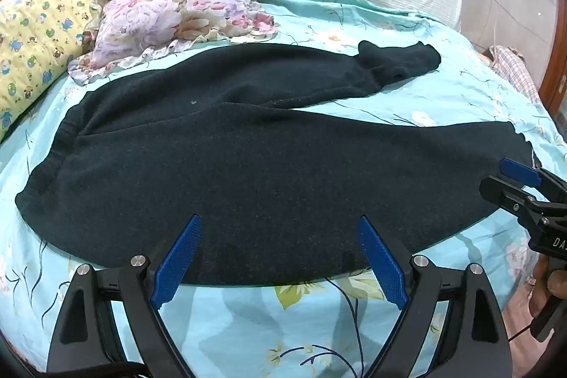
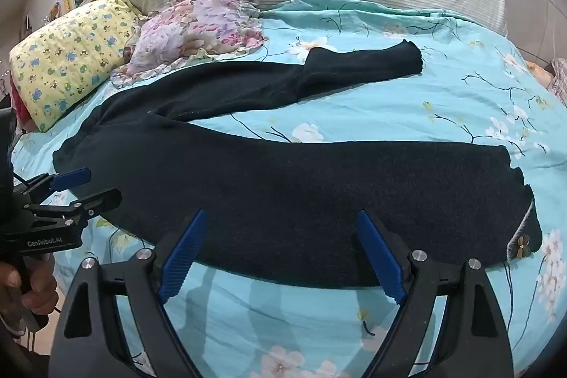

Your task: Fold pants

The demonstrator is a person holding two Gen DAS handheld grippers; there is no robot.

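On the bed (image 1: pixel 248 325), pants (image 1: pixel 248 165) lie spread, pillows (image 1: pixel 170 13) just beyond; left gripper (image 1: pixel 280 257) and right gripper (image 2: pixel 283 254) hover spread wide, grasping nothing.

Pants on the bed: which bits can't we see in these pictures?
- Underside of the black pants: hidden against the bedsheet, both views.
- Near edge of pants: partly behind the left gripper and the right gripper.
- Small badge at the cuff: too small to make out, right wrist view.
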